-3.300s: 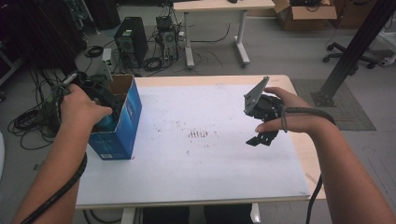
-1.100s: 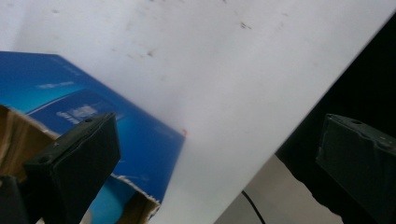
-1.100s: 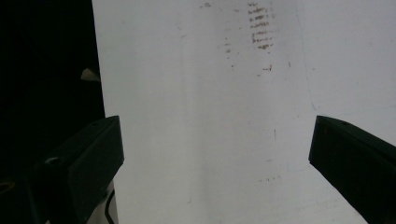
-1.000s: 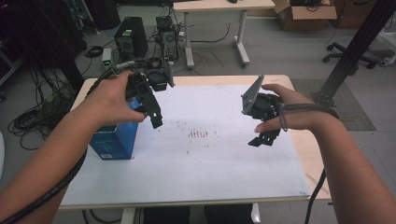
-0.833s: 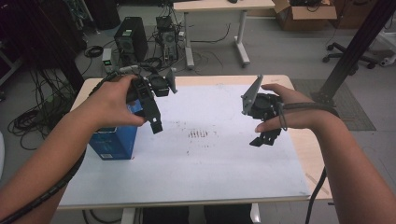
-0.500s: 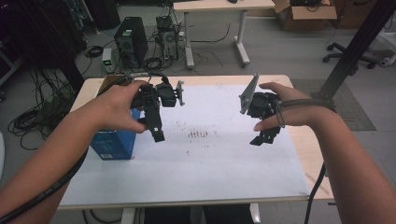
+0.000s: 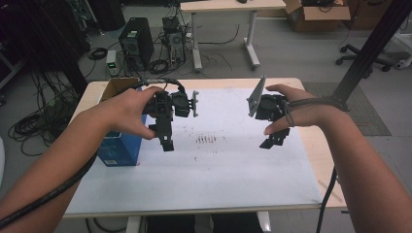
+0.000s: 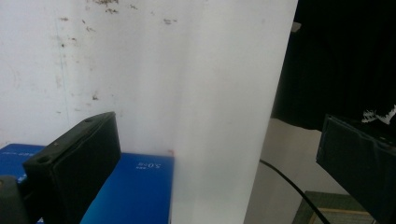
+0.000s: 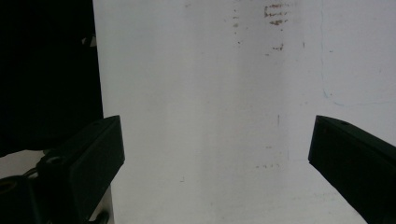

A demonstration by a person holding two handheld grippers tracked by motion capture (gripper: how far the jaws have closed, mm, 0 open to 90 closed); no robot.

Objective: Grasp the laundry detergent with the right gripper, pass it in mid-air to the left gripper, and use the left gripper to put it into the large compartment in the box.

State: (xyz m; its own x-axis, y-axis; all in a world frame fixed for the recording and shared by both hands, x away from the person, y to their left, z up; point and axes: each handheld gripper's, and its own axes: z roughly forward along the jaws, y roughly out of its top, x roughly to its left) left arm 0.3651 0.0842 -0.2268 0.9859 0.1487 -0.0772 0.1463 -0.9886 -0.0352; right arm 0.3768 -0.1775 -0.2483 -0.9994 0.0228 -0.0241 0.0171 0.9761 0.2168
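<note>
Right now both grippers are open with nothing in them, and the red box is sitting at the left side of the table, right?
Nearly. The box is blue, not red, as the high view shows. The rest holds: it sits at the table's left side, and the left gripper and right gripper are both open, nothing between their fingers.

The floor (image 7: 301, 53) is grey. Behind the table (image 7: 311, 145) stands a desk (image 7: 228, 6) w/ white legs. A black PC tower (image 7: 136, 41) and cables (image 7: 36, 121) lie on the floor at left. At right: a cardboard box (image 7: 316, 14), a chair base (image 7: 369, 56), a black post (image 7: 371, 48). Light is dim.
</note>
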